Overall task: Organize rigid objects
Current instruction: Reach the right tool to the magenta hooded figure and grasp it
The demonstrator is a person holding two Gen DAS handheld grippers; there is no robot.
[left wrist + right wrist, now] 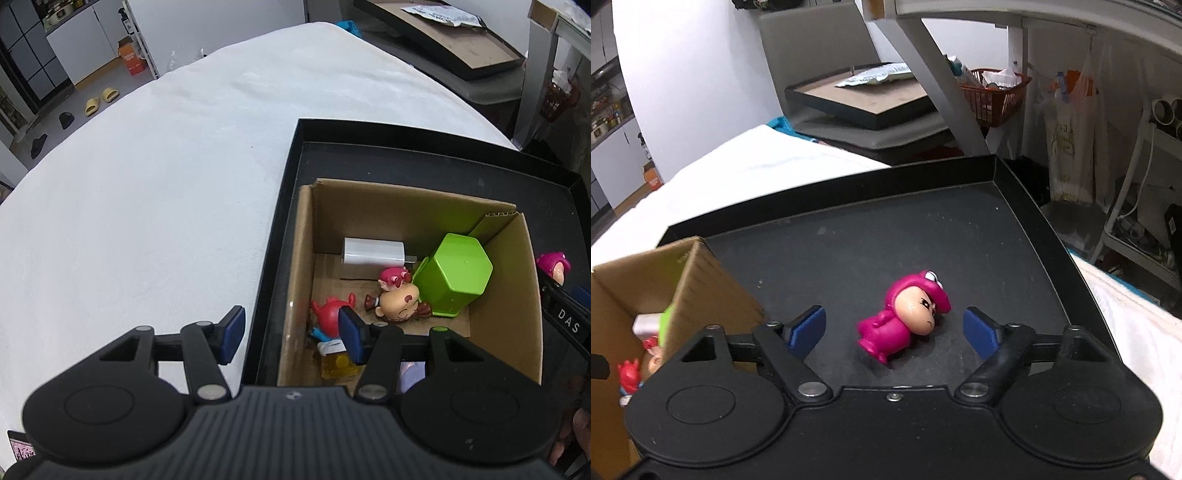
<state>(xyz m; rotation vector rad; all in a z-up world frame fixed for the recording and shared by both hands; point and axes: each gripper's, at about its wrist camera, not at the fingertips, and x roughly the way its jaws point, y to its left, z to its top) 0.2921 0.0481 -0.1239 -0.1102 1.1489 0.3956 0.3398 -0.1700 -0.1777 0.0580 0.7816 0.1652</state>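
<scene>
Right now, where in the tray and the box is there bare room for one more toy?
Tray: bare floor beyond the pink toy, up to the far rim. Box: crowded; only a strip beside the white charger, along the far wall.

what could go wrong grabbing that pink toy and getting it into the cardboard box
1. The pink figure lies on its side on the black tray, rounded, so it may squirt out as the open right tool closes.
2. The cardboard box is already crowded around the green container; a drop could bounce off.
</scene>
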